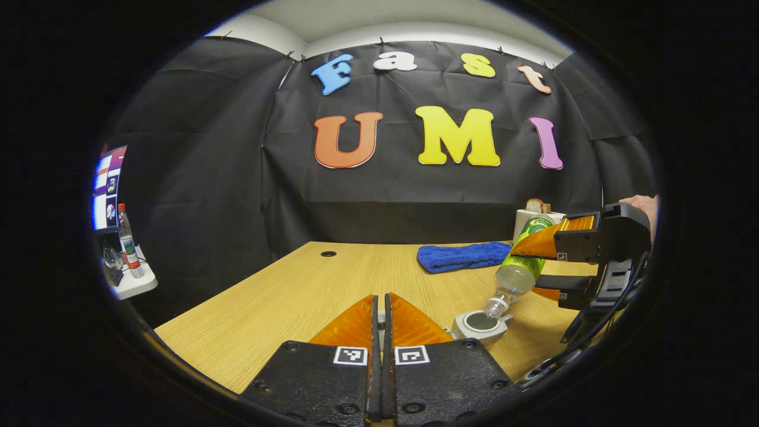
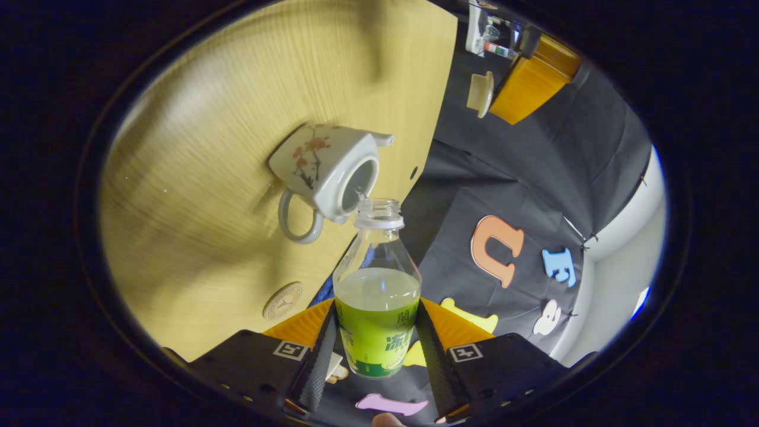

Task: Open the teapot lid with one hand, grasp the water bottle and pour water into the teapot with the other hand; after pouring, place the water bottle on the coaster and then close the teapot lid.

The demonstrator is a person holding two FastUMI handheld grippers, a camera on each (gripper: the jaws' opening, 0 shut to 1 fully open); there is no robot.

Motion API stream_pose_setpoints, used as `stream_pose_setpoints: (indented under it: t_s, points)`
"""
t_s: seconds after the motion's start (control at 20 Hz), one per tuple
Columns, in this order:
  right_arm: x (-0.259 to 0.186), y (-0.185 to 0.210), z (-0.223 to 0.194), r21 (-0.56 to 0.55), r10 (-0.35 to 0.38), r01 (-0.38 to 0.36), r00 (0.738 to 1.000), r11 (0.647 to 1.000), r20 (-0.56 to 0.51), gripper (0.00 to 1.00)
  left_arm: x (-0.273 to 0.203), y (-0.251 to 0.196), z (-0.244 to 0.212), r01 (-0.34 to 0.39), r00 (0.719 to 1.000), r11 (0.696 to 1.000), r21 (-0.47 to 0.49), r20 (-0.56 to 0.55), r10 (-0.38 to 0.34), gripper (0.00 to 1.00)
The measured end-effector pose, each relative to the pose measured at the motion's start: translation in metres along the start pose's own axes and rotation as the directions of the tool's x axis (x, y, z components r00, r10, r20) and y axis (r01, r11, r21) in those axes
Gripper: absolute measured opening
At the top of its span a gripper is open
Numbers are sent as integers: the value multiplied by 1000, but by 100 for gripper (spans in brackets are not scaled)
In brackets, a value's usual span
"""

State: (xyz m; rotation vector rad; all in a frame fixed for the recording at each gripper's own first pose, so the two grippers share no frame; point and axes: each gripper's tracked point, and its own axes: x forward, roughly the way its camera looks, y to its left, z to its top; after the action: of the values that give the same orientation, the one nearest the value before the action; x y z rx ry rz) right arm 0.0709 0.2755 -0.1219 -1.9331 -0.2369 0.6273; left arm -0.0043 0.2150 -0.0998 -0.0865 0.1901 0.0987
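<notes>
In the left gripper view my right gripper (image 1: 548,268) is shut on a green-labelled water bottle (image 1: 522,265), tilted neck-down with its open mouth over the white teapot (image 1: 479,325). The right gripper view shows the bottle (image 2: 377,296), partly full, between my right gripper's (image 2: 377,335) fingers. Its mouth sits at the rim of the lidless, flower-painted teapot (image 2: 323,169). A round coaster (image 2: 283,300) lies on the table near the bottle. My left gripper (image 1: 379,311) is shut, raised left of the teapot. In the right gripper view that left gripper (image 2: 498,98) holds the pale teapot lid (image 2: 479,93).
The wooden table (image 1: 284,296) carries a folded blue towel (image 1: 462,256) and a white box (image 1: 536,214) at the back right. A side shelf with a bottle (image 1: 127,240) and a monitor (image 1: 107,187) stands off to the left. A hand (image 1: 643,204) holds the right gripper.
</notes>
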Motion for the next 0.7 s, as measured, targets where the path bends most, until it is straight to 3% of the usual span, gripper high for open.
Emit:
stream_pose_setpoints:
  t_s: [0.2, 0.35, 0.5, 0.7]
  points:
    - [6, 4, -7, 218, 43, -49, 999, 975, 33, 71, -2, 7, 1, -16, 1000, 1000, -3, 5, 16, 2]
    - [0, 0, -3, 405, 57, -84, 995, 910, 77, 71, -3, 5, 4, -20, 1000, 1000, -2, 11, 20, 2]
    - [-8, -17, 4, 607, 39, -105, 992, 787, 121, 71, -2, 5, 7, -25, 1000, 1000, 2, 20, 25, 2]
    - [-12, -25, -24, 856, 18, -128, 990, 500, 138, 74, -5, 2, 12, -19, 999, 1000, -7, 31, 19, 2]
